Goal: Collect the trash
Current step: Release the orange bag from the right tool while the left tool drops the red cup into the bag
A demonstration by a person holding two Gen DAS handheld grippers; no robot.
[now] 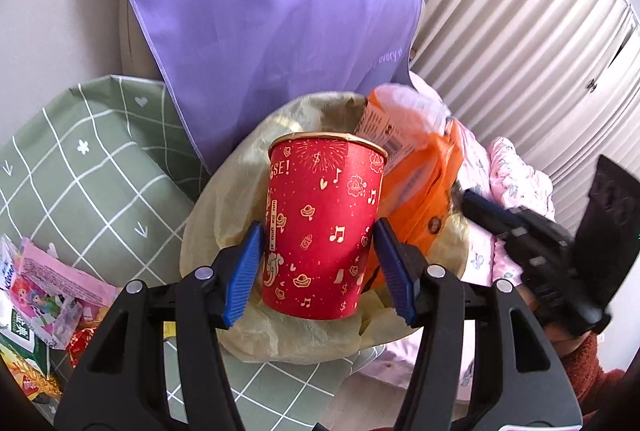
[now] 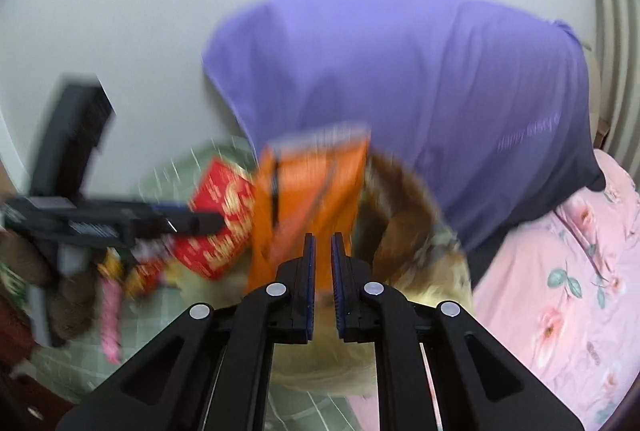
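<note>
Left tongs [image 1: 320,255] pinch a red paper cup [image 1: 324,227] low on its sides, held over the bin bag [image 1: 240,167]. Right tongs [image 2: 322,263], nearly closed, grip a thin orange wrapper [image 2: 308,199] there too. Cup's light and crushable, so I'd squeeze gently; the wrapper's floppy, looks slippery.

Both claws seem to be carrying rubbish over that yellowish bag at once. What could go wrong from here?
Two risks, I think. The left gripper holds the red paper cup low on its body, so it might tip or crumple before landing in the yellowish bag. The right gripper pinches only an edge of the orange wrapper, which could slip out. The two pieces are close together above the bag and could knock each other.
</note>
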